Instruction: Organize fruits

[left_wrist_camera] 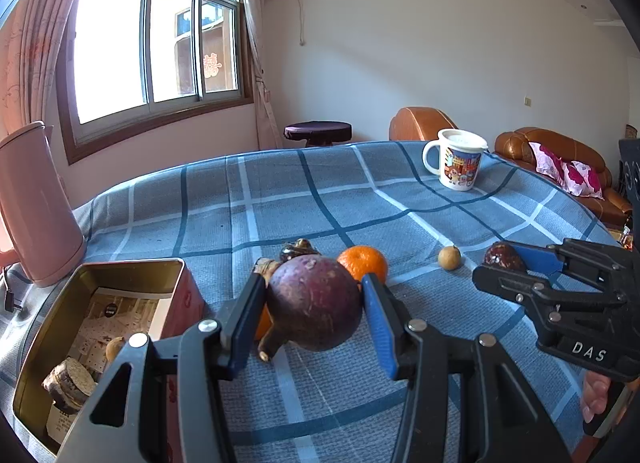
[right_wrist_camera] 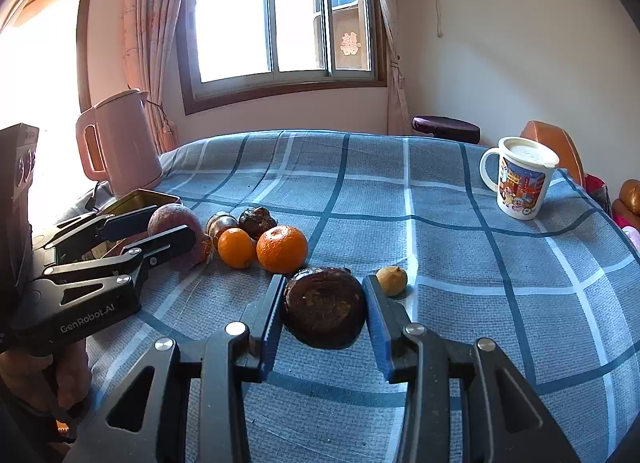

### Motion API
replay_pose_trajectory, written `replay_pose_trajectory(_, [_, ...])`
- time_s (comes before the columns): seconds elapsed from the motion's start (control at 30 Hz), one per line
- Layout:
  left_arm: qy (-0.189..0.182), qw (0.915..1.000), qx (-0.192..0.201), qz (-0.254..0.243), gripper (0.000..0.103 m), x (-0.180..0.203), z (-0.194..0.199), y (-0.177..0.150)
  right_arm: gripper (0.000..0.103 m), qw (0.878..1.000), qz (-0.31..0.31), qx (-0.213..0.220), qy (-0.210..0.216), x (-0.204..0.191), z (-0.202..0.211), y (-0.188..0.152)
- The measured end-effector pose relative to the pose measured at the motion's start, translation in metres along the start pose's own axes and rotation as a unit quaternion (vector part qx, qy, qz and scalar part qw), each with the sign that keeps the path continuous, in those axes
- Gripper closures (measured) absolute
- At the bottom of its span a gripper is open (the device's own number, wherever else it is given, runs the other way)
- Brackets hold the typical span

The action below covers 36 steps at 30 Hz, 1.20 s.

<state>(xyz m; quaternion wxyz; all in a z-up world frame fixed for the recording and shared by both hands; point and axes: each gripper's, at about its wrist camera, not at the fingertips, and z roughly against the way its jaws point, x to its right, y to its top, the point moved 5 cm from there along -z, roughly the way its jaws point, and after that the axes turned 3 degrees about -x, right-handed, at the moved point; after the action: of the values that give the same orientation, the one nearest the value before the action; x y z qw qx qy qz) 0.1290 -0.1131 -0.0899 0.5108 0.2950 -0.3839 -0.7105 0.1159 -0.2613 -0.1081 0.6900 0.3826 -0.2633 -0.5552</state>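
At lower centre, the left gripper (left_wrist_camera: 314, 303) clasped a purple mangosteen (left_wrist_camera: 314, 303). The right gripper (right_wrist_camera: 325, 309) clasped a dark brown fruit (right_wrist_camera: 325, 309) above the checked cloth (right_wrist_camera: 460, 263).

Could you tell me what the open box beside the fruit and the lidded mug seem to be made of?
The open box looks like thin sheet metal, a tin: its inner walls have a dull gold sheen and its rim is thin and rolled. The lidded mug looks like glossy white plastic or glazed ceramic with a printed cartoon wrap; the matte, slightly translucent lid suggests plastic, but the body is uncertain.
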Motion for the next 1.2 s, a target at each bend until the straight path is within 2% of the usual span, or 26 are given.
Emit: replay_pose_trajectory(1.2, [0.023,0.9978,0.061,0.006,0.052,-0.003,0.024,0.003,0.063,0.997,0.016,0.077,-0.012,-0.005,0.03,0.003])
